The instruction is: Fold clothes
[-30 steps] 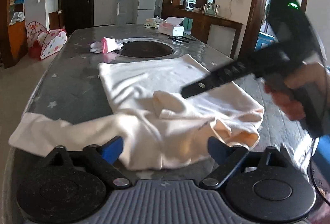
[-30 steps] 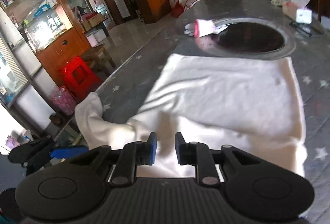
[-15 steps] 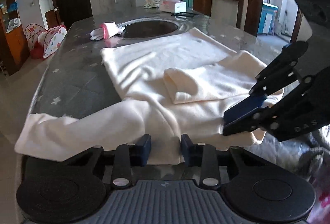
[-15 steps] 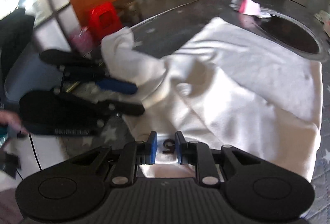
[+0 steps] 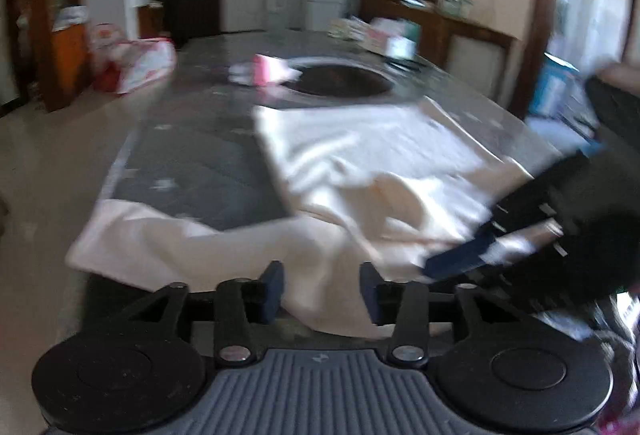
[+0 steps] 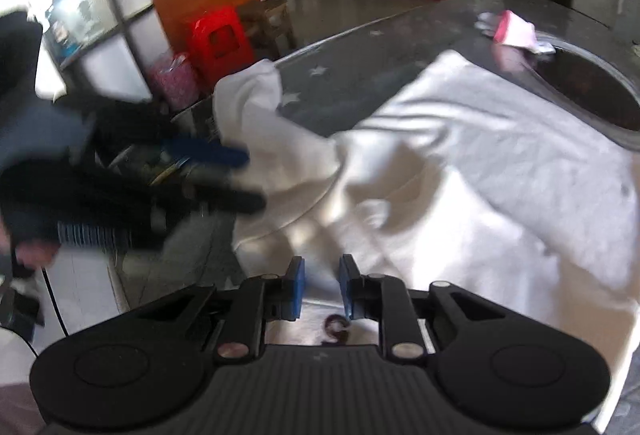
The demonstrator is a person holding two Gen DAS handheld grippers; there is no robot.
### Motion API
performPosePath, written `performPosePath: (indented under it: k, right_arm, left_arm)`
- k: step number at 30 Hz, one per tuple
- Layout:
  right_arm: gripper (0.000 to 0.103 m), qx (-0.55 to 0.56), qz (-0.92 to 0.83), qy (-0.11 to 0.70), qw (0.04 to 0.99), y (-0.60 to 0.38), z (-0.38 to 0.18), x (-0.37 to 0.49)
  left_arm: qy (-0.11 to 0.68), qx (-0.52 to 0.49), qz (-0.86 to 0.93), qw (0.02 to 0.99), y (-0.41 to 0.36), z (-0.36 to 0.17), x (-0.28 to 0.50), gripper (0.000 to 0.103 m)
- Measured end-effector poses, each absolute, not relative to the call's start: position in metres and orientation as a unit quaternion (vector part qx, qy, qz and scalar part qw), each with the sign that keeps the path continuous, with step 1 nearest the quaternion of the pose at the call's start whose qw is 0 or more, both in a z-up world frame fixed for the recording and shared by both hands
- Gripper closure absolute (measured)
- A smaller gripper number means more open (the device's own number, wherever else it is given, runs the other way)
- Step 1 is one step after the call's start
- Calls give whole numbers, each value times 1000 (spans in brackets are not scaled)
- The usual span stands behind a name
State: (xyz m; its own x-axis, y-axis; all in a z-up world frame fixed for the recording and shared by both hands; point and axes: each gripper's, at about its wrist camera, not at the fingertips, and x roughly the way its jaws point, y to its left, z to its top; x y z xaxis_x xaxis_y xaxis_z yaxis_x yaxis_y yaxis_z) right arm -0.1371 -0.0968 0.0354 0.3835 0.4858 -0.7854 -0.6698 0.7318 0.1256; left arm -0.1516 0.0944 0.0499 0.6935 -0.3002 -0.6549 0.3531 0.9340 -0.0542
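Both tongs are working the cream garment [image 5: 360, 163] on the tabletop [image 5: 200, 175], mid-fold by my guess; left tongs [image 5: 322, 289] gaping around its hem; right tongs [image 6: 321, 289] nearly closed, seemingly pinching cloth; next, carrying that edge across.

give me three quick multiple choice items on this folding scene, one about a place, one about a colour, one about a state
1. Where does the pink item lie?
A. beside the dark round inset on the far table
B. on the cream garment
C. on the floor

2. What colour are the pads of the left gripper?
A. red
B. blue
C. white

3. How does the cream garment lie?
A. rumpled, with a sleeve trailing to the table edge
B. folded into a neat square
C. hung on a hanger

Answers: 1 A, it sits at the inset's rim; 2 B, both pads show blue; 3 A, cloth is bunched near the grippers.
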Motion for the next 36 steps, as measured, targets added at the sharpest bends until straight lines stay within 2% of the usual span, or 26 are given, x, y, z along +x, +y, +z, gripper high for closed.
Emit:
performPosePath:
  k: [6, 9, 12, 20, 22, 23, 28, 31, 32, 36]
  right_arm:
    - [83, -115, 363, 422, 822, -92, 40, -146]
    - [83, -106, 361, 425, 823, -93, 40, -144]
    - [83, -104, 359, 425, 824, -94, 41, -146]
    - [80, -97, 357, 419, 829, -97, 46, -149]
    - [79, -95, 356, 418, 830, -98, 46, -148]
    - [78, -94, 355, 418, 831, -99, 46, -148]
    - [72, -88, 350, 417, 834, -102, 45, -148]
    - [71, -83, 347, 417, 836, -104, 45, -148]
    - [71, -81, 345, 418, 837, -105, 45, -147]
    - [71, -73, 338, 416, 841, -109, 46, -148]
  left_arm:
    - [331, -28, -48, 942, 149, 54, -133, 33]
    - [334, -52, 18, 941, 175, 48, -118, 28]
    - [345, -86, 56, 933, 198, 39, -103, 26]
    - [364, -137, 70, 918, 220, 23, -78, 28]
    - [369, -152, 67, 914, 223, 20, -75, 33]
    - [372, -157, 66, 913, 223, 18, -74, 39]
    - [364, -143, 84, 916, 221, 15, -75, 56]
    - [357, -142, 92, 918, 223, 15, -76, 71]
    - [355, -143, 93, 919, 224, 15, -77, 79]
    - [350, -150, 89, 920, 222, 18, -80, 90]
